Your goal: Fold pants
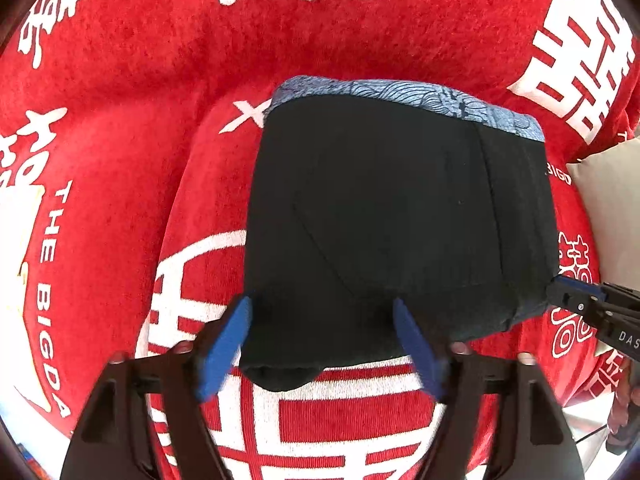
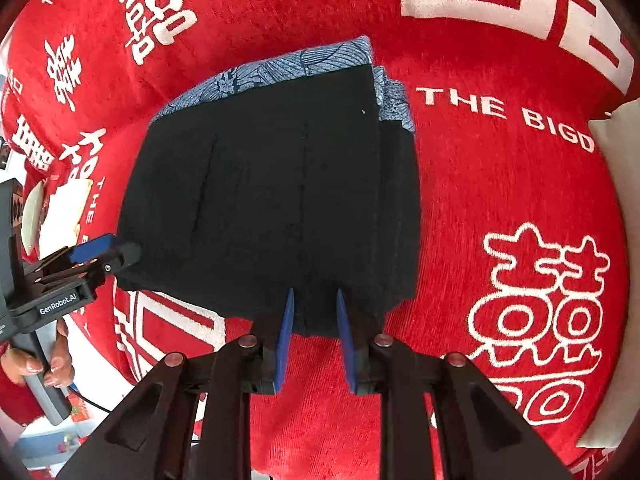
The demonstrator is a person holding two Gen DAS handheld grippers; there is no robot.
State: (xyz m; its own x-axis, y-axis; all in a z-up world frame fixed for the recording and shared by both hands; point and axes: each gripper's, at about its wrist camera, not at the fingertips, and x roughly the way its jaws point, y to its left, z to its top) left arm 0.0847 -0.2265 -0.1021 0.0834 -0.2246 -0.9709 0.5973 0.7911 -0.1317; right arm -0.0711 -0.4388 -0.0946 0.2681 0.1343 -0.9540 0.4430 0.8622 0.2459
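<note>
The black pants (image 1: 380, 208) (image 2: 272, 200) lie folded into a compact rectangle on the red cloth (image 1: 120, 160) (image 2: 500, 184), with the blue patterned waistband (image 1: 400, 94) (image 2: 280, 64) at the far edge. My left gripper (image 1: 322, 302) (image 2: 112, 250) points down over the near edge of the fold. Its jaws stand wide open, the fabric lying flat below them. My right gripper (image 2: 315, 292) (image 1: 560, 286) sits at the other near corner. A narrow gap shows between its blue pads, and the pants' edge lies flat in that gap without being pinched.
The red cloth carries white characters and lettering and covers the whole surface. A beige cushion (image 1: 612, 200) (image 2: 616, 152) lies at the right edge. A hand (image 2: 56, 360) holds the left gripper's handle. Pale flat items (image 2: 64, 212) sit at the left edge.
</note>
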